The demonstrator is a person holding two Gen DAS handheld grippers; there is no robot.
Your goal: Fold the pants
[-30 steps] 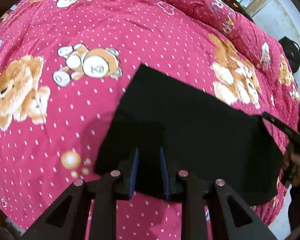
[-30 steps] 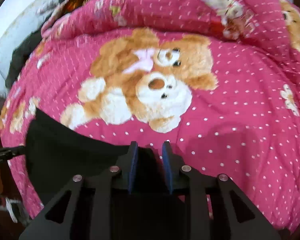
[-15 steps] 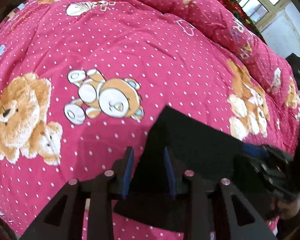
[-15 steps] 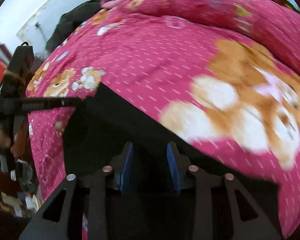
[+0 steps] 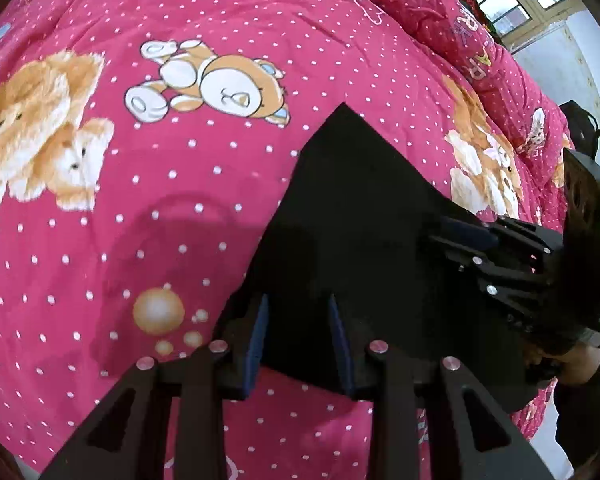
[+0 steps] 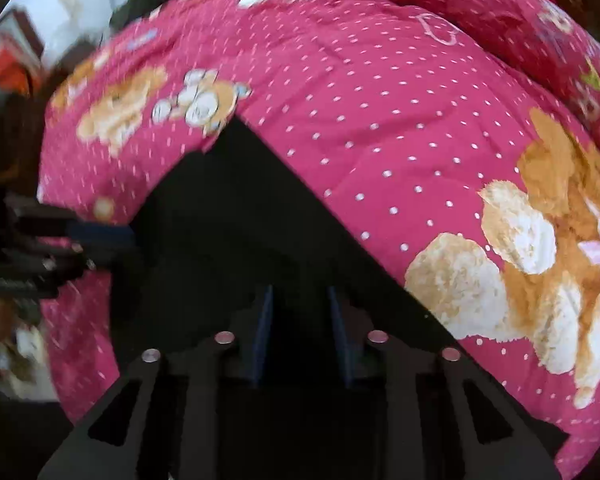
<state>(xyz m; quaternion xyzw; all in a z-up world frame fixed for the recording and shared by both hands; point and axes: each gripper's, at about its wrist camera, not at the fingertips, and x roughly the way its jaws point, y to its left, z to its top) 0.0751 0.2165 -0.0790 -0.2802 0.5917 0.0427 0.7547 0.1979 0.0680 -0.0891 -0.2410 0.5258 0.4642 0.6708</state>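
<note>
Your left gripper (image 5: 298, 340) and right gripper (image 6: 300, 332), jaws apart, each straddle the black pants (image 5: 352, 216) spreading toward twelve o'clock.

Black pants (image 5: 360, 216): a second ago wide slab across quilt (image 5: 180, 200); now narrower, folded, one corner pointing up-quilt. Right gripper (image 5: 460, 236) swung in from far side, now just beside left gripper (image 5: 298, 336), jaws just closing with cloth between. Left jaws opened wider, cloth between.
</note>
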